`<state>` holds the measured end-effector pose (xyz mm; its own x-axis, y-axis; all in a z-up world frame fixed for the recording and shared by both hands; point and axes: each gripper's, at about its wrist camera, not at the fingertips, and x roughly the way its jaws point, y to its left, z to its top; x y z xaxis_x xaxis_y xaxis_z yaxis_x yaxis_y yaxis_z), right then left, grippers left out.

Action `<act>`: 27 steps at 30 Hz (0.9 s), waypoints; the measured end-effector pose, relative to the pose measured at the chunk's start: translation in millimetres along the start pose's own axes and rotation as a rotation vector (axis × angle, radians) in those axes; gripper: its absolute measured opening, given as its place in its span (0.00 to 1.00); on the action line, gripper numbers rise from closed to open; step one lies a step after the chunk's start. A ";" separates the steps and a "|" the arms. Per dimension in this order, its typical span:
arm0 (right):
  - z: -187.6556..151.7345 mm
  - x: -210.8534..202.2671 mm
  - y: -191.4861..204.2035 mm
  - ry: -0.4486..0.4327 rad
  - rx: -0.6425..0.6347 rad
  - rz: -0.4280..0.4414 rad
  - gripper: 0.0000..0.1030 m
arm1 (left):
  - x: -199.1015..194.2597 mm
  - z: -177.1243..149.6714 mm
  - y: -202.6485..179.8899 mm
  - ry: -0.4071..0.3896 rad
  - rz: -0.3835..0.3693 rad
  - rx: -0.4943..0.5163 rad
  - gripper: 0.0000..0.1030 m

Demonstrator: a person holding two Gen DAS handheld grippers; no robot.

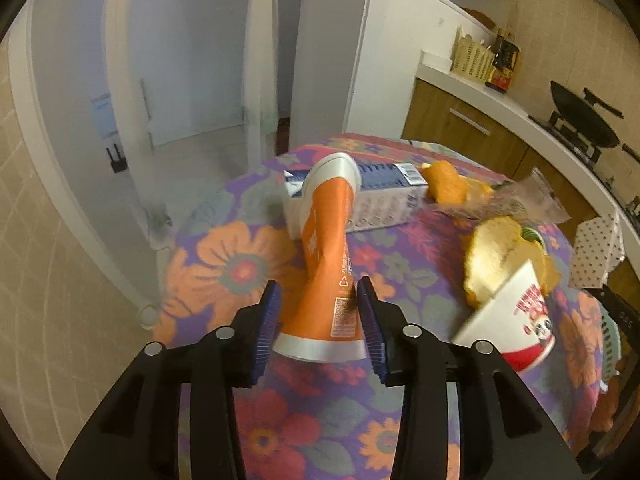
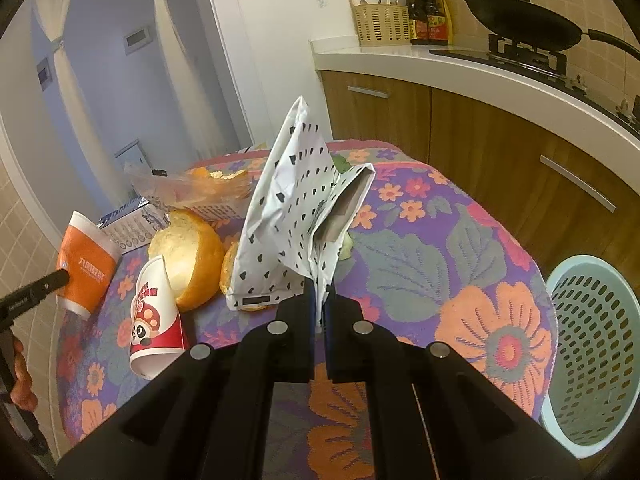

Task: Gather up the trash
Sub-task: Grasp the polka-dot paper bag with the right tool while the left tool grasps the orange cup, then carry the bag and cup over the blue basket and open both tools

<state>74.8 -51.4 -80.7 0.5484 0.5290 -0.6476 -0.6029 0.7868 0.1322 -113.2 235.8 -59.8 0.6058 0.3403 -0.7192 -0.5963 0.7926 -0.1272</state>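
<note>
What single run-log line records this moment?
left gripper: open around orange cup | right gripper: shut on paper bag | basket: beside table

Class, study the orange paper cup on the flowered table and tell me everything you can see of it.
The orange cup looks like coated paper: orange wall with white print, a recycling mark and a code square, and white bands at the rim and the base. It lies tipped on its side on the flowered tablecloth, one end resting against the blue-and-white carton. The other end sits between the blue pads of the left claw, whose jaws stand open on either side, apparently not yet gripping. Its inside is hidden.
</note>
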 end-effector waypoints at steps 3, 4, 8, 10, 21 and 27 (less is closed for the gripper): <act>0.9 0.5 -0.6 0.002 0.002 0.001 0.02 | 12.6 13.1 3.0 0.041 -0.025 0.004 0.38; 0.8 0.3 -0.6 0.001 0.001 -0.002 0.02 | 20.1 17.8 4.2 0.063 -0.015 0.005 0.38; 2.0 -0.2 -3.4 -0.001 0.005 -0.008 0.02 | 35.9 23.9 8.8 0.100 -0.026 -0.010 0.36; 3.3 0.2 -5.7 -0.003 0.008 -0.015 0.02 | 39.1 24.4 7.5 0.107 -0.024 -0.007 0.27; 2.6 -29.7 -25.2 -0.080 0.014 0.000 0.02 | -17.1 14.9 -25.7 -0.040 -0.130 0.038 0.20; -1.0 -79.7 -55.5 -0.161 0.028 -0.032 0.01 | -62.8 15.1 -91.2 -0.131 -0.264 0.144 0.20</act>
<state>63.9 -137.5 -37.2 0.6543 0.5455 -0.5238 -0.5683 0.8116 0.1354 -88.9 149.7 7.3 0.7979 0.1679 -0.5789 -0.3344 0.9224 -0.1934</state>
